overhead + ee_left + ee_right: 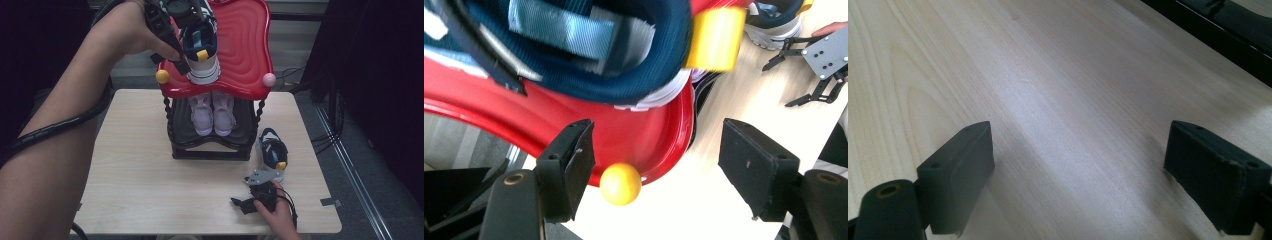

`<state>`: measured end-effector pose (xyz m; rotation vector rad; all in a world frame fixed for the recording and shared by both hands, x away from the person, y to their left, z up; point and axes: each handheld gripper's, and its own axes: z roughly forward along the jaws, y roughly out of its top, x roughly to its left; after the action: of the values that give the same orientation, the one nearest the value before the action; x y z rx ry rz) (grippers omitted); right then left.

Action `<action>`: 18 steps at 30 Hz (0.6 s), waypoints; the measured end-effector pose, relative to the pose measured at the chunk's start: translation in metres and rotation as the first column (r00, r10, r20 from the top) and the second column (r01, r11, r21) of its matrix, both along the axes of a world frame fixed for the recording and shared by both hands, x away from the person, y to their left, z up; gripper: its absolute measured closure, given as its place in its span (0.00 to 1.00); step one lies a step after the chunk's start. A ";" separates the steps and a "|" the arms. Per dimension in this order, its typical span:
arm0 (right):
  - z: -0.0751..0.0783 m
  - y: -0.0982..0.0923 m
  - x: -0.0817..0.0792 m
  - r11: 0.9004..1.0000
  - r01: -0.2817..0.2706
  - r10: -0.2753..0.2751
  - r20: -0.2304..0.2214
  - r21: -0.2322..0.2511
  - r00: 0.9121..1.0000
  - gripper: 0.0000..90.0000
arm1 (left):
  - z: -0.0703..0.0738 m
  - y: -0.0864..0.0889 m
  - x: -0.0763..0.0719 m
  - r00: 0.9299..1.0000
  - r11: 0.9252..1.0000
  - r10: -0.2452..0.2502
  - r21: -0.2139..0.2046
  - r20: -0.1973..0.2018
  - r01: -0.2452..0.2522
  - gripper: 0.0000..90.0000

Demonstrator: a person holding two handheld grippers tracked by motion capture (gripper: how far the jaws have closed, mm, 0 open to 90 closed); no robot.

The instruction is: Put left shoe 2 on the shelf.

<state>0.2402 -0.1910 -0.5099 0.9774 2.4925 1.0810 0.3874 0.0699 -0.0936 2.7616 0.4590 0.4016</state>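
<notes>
The left gripper hung over the navy shoe on the red top shelf of the rack, its jaws apart and gripping nothing. To finish this step well, I judged it should back off straight, without brushing the heel. The shoe stood near the shelf's front edge, above 2 pink shoes; it was navy with a white sole and a yellow tab. Its twin waited on the table right of the rack, beside the right gripper, also released.

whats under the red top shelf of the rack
A pair of pale pink shoes sits on the black lower shelf, toes toward the camera. Their heels are hidden beneath the red top shelf.
</notes>
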 end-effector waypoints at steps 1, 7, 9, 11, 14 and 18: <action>0.000 0.000 0.000 1.000 0.000 0.000 0.000 0.000 1.000 0.13 | 0.000 0.002 0.000 1.000 1.000 0.000 -0.002 -0.001 0.000 0.33; 0.000 0.000 0.000 1.000 0.000 0.000 0.000 0.000 1.000 0.13 | -0.005 0.016 -0.003 0.999 0.999 0.032 -0.025 -0.019 -0.032 0.31; 0.000 0.000 0.000 1.000 0.000 0.000 0.000 0.000 1.000 0.13 | -0.008 0.020 -0.003 0.999 0.999 0.032 -0.019 -0.028 -0.033 0.30; 0.000 0.000 0.000 1.000 0.000 0.000 0.000 0.000 1.000 0.13 | -0.011 0.024 -0.004 0.998 0.999 0.047 -0.026 -0.035 -0.048 0.29; 0.000 0.000 0.000 1.000 0.000 0.000 0.000 0.000 1.000 0.13 | -0.015 0.031 -0.004 0.997 0.998 0.062 -0.031 -0.049 -0.063 0.28; 0.000 0.000 0.000 1.000 0.000 0.000 0.000 0.000 1.000 0.13 | -0.018 0.040 -0.005 0.996 0.997 0.065 -0.026 -0.068 -0.067 0.28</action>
<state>0.2402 -0.1910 -0.5099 0.9774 2.4923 1.0811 0.3827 0.1103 -0.1119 2.7454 0.5690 0.3158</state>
